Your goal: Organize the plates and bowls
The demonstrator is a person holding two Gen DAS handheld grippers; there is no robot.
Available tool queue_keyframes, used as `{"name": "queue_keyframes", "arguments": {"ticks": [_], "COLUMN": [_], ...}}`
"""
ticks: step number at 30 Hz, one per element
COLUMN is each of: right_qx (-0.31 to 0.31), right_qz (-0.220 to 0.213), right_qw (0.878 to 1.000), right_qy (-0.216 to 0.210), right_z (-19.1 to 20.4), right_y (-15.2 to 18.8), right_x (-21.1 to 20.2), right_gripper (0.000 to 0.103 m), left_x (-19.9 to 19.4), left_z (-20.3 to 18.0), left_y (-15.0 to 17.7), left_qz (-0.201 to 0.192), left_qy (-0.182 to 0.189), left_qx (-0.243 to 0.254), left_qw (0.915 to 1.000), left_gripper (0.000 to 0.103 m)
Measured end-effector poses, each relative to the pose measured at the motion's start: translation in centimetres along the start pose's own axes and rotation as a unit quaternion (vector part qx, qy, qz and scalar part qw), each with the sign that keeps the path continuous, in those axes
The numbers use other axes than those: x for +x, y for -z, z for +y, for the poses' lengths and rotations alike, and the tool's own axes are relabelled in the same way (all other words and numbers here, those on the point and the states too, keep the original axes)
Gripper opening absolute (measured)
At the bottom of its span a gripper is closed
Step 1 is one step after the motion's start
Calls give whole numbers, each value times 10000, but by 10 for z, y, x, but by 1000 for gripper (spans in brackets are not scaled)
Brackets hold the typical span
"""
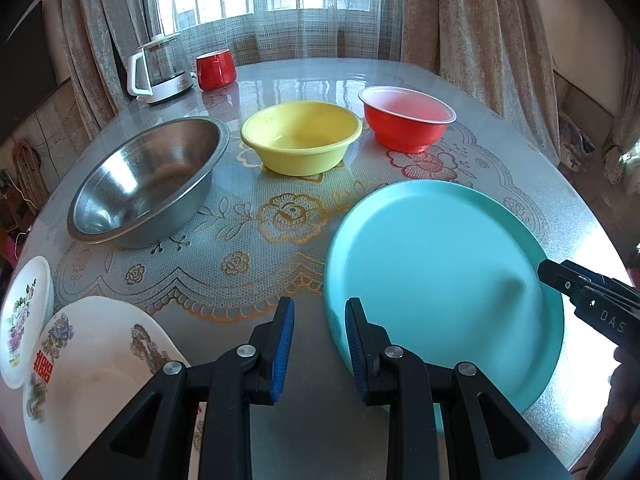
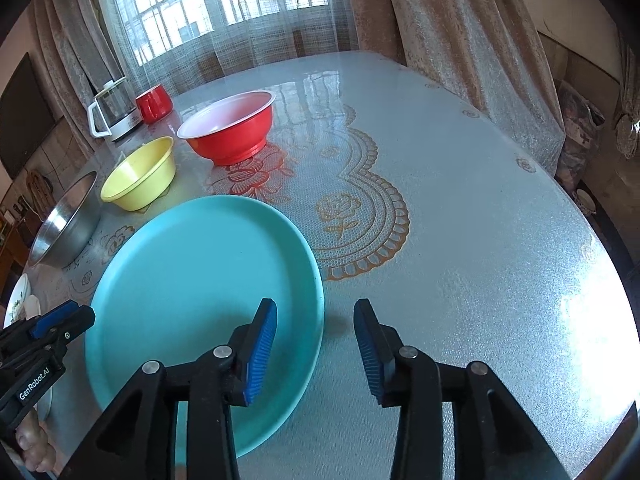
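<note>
The left gripper (image 1: 320,344) stands wide, holding nothing, with the teal plate (image 1: 440,280) just to its right, its near rim by the right finger. The right gripper (image 2: 316,352) is also wide and straddles that plate's (image 2: 208,280) right edge. Steel bowl (image 1: 148,180), yellow bowl (image 1: 300,136) and red bowl (image 1: 406,118) lie beyond.

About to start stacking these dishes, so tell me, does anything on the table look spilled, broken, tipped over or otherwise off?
Nothing stands out. The steel bowl, yellow bowl and red bowl sit upright and look empty, the teal plate lies flat, and the two white plates overlap at the table edge. No spills or cracks show.
</note>
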State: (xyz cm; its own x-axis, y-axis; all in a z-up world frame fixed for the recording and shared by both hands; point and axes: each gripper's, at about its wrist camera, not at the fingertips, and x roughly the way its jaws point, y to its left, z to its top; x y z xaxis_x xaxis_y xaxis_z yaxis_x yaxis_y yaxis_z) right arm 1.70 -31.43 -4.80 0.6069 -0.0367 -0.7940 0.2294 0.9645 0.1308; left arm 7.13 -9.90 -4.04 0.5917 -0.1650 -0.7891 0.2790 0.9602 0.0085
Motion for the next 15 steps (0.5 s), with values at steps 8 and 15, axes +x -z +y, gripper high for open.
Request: {"name": "queue_keyframes", "arguments": {"ticks": [8,15], "right_qx": [42,-260], "right_qz": [-213,-261], "right_qw": [9997,9990], "right_qy": [52,-258], "right_z": [6,39], "right_y": [2,4], "right_x": [-16,-24], "right_gripper": [48,48], "left_x": [-27,-51], "left_z": [6,27], "left_y": [1,7], "left_qz": [-326,-561], "left_qy": [98,157], "left_qx": [10,-164], "left_qw": [9994,9982], "left_gripper": [27,27]}}
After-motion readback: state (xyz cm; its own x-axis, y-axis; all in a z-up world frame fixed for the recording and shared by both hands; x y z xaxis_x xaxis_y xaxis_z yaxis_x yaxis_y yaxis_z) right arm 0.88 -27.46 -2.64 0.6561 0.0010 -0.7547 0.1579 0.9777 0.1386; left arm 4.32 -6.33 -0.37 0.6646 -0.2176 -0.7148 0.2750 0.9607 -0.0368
